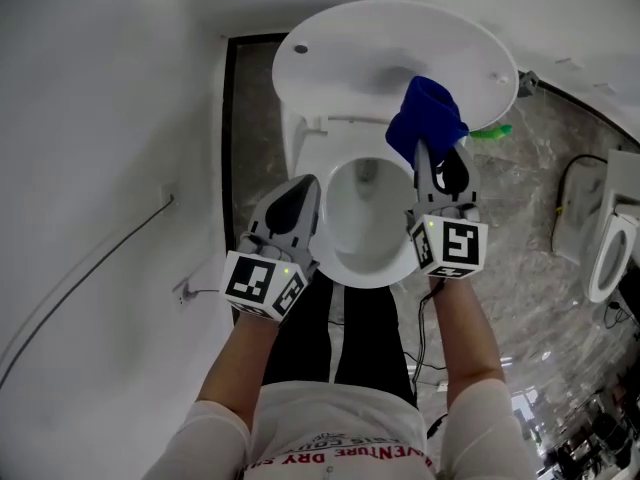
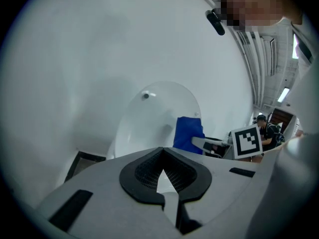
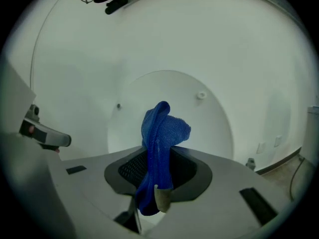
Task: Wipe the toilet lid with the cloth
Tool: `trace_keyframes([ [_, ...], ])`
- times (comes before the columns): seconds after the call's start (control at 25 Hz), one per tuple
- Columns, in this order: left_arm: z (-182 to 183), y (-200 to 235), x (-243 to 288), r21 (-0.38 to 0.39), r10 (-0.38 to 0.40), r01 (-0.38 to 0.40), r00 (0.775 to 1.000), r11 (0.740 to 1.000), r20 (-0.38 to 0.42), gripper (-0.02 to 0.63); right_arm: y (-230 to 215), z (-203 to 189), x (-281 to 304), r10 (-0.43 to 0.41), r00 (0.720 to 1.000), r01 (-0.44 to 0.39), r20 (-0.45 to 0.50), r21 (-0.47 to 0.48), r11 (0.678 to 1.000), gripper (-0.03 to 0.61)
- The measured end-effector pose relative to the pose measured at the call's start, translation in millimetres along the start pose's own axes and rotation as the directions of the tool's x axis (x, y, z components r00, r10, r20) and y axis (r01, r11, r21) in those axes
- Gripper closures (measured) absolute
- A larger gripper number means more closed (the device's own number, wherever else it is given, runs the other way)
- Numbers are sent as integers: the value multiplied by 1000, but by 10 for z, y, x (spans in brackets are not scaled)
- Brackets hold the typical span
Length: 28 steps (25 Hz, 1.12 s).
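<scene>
Your right gripper: clamped on the blue cloth, by the raised toilet lid's lower right edge. Your left gripper: jaws together, empty, over the toilet bowl's left rim.

White shirt, black trousers, grey grippers

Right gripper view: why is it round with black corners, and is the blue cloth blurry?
Right gripper view: the wide-angle lens bends everything into a circle, leaving dark corners; the cloth is sharp, its weave showing. Left gripper view: the same bending and dark edges. Head view: soft, even light, no harsh shadows.
</scene>
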<state>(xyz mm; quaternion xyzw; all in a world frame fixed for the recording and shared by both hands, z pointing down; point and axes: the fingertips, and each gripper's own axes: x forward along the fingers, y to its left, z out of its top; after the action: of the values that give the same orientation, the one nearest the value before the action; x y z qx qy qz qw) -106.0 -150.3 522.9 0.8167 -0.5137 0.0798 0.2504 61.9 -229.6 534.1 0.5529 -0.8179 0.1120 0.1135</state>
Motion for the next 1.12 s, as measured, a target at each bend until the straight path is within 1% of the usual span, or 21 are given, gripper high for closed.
trace_keyframes([
  [0.08,29,221,-88,-1,34,-34,999,999,11,609,466,-123,155,90,996,-90,-19,-7,996,469],
  [0.2,39,496,-195,5,71,-71,997,997,13,609,1056,-319,397,204,977,-206,-54,-24,978,469],
  [0.28,-16,622,-249,23,71,-71,997,997,3,609,1320,-436,544,249,966,-251,-71,-23,968,469],
  [0.36,-105,745,-296,31,73,-73,997,997,-7,609,1487,-543,680,269,960,-271,-84,-22,962,469],
  [0.52,-334,980,-335,3,92,-92,996,996,-17,609,1618,-738,937,273,957,-276,-98,-21,961,469],
  [0.72,-598,1187,-321,-15,102,-102,994,995,-32,609,1605,-888,1258,227,969,-225,-97,33,974,469],
  [0.8,-641,1196,-276,-27,103,-104,994,994,-29,609,1494,-897,1338,205,973,-202,-106,39,979,469],
  [0.92,-653,1167,-178,-49,95,-96,995,994,-21,609,1386,-908,1396,198,972,-198,-123,9,980,469],
  [1.04,-610,1133,-112,-29,82,-82,997,996,-16,609,1359,-929,1414,203,972,-204,-120,3,979,469],
  [1.12,-590,1102,-67,-21,78,-78,997,997,-13,609,1262,-946,1410,195,974,-197,-115,-12,980,469],
])
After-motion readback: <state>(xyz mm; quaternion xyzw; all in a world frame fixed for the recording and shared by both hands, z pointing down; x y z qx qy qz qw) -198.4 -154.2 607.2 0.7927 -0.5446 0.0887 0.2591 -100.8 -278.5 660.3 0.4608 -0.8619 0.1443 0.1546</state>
